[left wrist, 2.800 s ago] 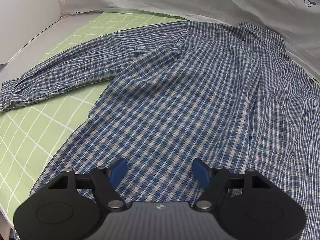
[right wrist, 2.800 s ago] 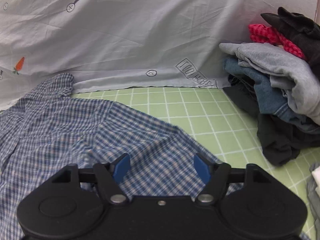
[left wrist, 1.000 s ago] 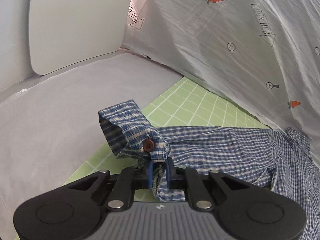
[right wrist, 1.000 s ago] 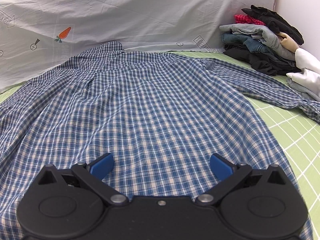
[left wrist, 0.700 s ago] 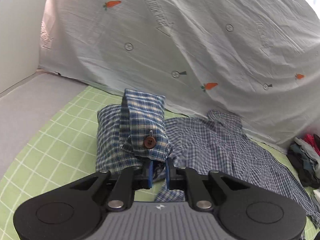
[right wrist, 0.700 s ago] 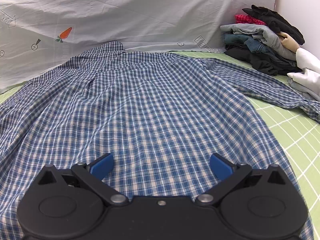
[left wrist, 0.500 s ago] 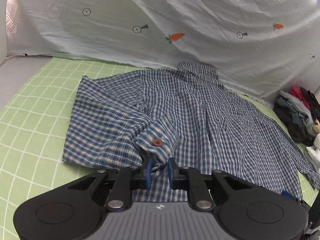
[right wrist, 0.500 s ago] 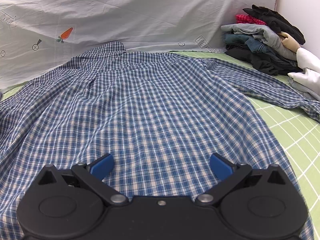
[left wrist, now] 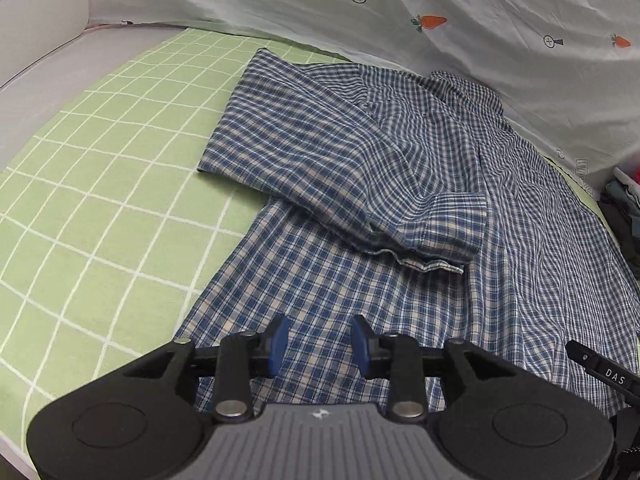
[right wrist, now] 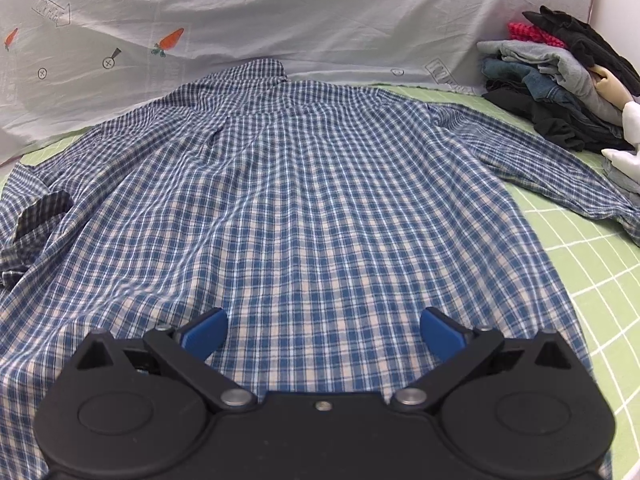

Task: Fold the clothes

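Observation:
A blue and white checked shirt (left wrist: 532, 248) (right wrist: 304, 208) lies spread back-up on the green grid mat (left wrist: 100, 184). Its left sleeve (left wrist: 320, 156) is folded across the body, with the cuff (left wrist: 444, 236) resting on the back panel. The right sleeve (right wrist: 560, 176) still stretches out to the right over the mat. My left gripper (left wrist: 318, 344) hovers open over the shirt's lower left hem, holding nothing. Over the lower middle of the shirt, my right gripper (right wrist: 322, 330) stands wide open and empty.
A pale printed sheet (right wrist: 280, 12) hangs along the back. A pile of clothes (right wrist: 560, 80) sits at the far right, with white garments (right wrist: 628, 152) beside it. A grey surface (left wrist: 36, 76) borders the mat on the left.
My left gripper carried the left cuff over onto the shirt's back, let it go and drew back toward the hem. The right gripper stayed still and open.

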